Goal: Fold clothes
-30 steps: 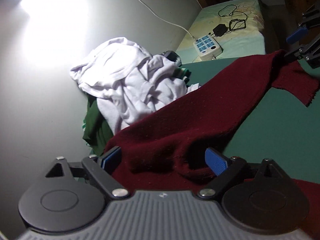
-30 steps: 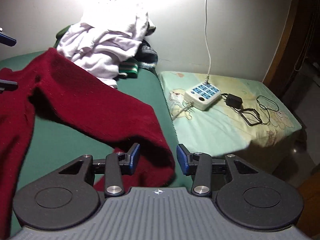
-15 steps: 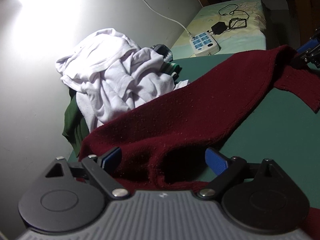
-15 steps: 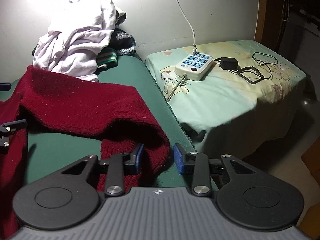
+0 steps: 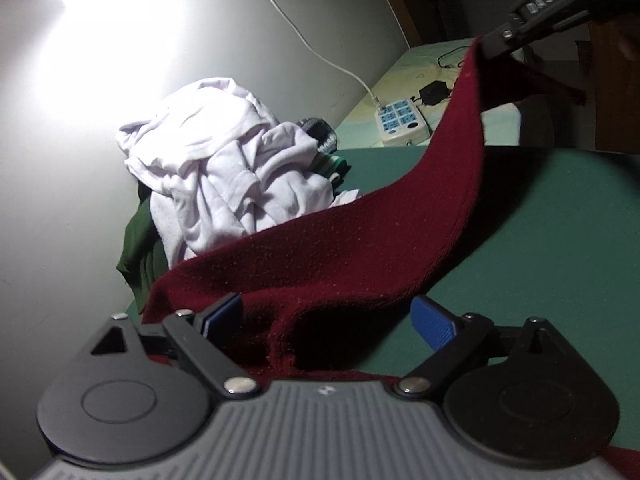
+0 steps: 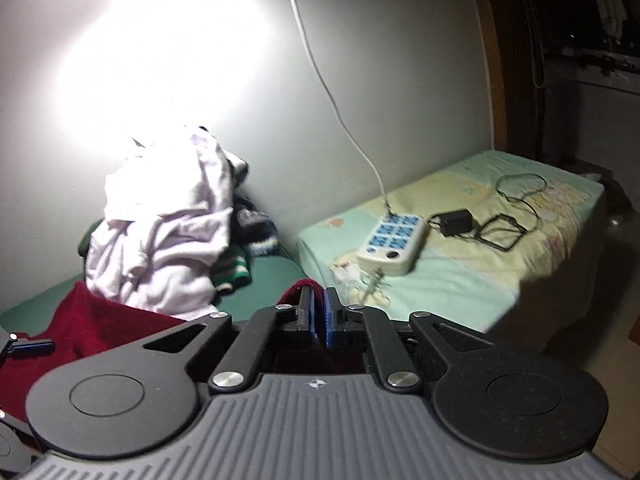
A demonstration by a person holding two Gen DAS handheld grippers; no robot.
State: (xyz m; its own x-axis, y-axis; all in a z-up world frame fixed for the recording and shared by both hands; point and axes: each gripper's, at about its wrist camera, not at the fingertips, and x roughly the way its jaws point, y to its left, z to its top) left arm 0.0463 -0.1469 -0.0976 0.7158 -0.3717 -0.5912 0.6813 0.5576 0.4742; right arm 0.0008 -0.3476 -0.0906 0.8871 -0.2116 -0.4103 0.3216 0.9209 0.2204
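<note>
A dark red knitted garment (image 5: 340, 248) lies on the green table (image 5: 540, 240) and rises as a taut band to the upper right. There my right gripper (image 5: 486, 46) holds its edge off the table. In the right wrist view the right gripper (image 6: 318, 312) is closing, and its blue pads press on a red fold of the garment (image 6: 92, 320). My left gripper (image 5: 326, 316) is near the garment's low end. Its jaws are opening wide, with a bunched red fold between the pads, which do not press on it.
A pile of white clothes (image 5: 216, 168) over a dark green garment (image 5: 140, 256) sits against the wall at the table's far end. Beyond the table stands a bed (image 6: 480, 280) with a white power strip (image 6: 394, 244), a black charger (image 6: 454, 222) and cables.
The right gripper closed on the garment's edge and rose with it, so the cloth now stretches up to the right. The left gripper's jaws widened a little.
</note>
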